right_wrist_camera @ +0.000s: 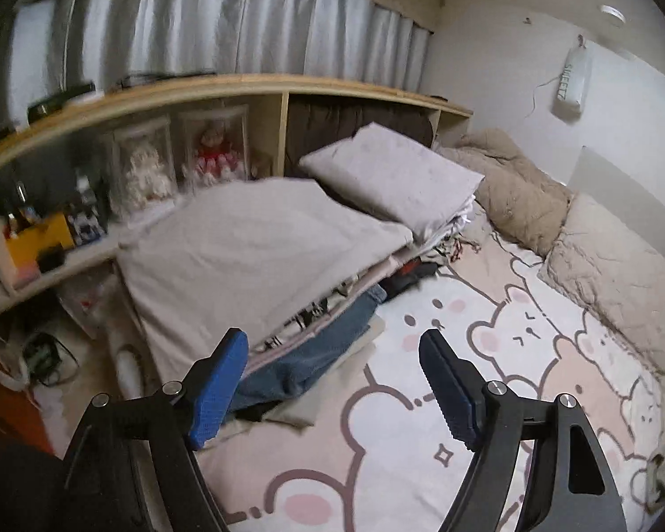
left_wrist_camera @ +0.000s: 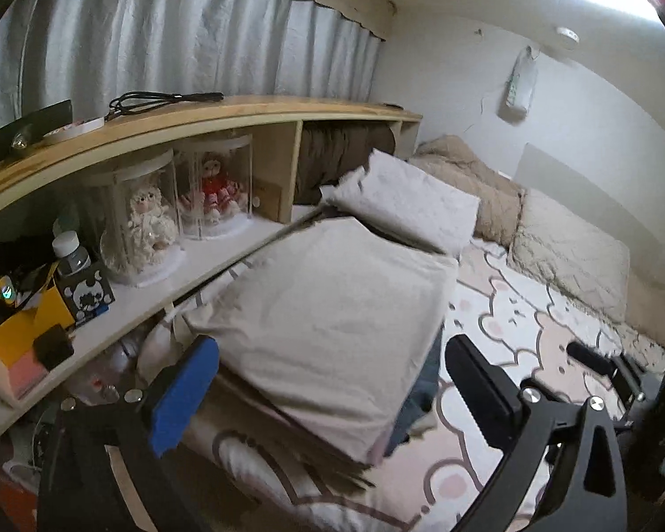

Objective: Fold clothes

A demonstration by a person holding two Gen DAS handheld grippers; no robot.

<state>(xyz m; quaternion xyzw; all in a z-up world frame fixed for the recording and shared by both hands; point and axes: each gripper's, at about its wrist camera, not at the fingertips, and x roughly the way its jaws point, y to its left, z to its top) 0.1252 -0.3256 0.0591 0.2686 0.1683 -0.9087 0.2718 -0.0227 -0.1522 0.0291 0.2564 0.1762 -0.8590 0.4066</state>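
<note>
A bed sheet (right_wrist_camera: 487, 354) printed with pink and white bears is seen spread beneath and ahead of both hand-held grippers. A shelf unit (left_wrist_camera: 226, 111) runs along the far left, ahead of the grippers, below grey curtains (left_wrist_camera: 177, 35). A beige quilt (right_wrist_camera: 510, 186) is bunched far ahead to the right. A folded grey cloth (right_wrist_camera: 252, 244) is seen lying on top of a stack of clothes just ahead and left of the right hand-held gripper (right_wrist_camera: 332, 385); blue jeans (right_wrist_camera: 314, 354) protrude from the stack's near side. A second folded grey piece (right_wrist_camera: 390, 173) rests further ahead. The left hand-held gripper (left_wrist_camera: 328, 394) is held wide open and empty, the grey cloth showing between its jaws untouched. The right one is likewise open and empty.
</note>
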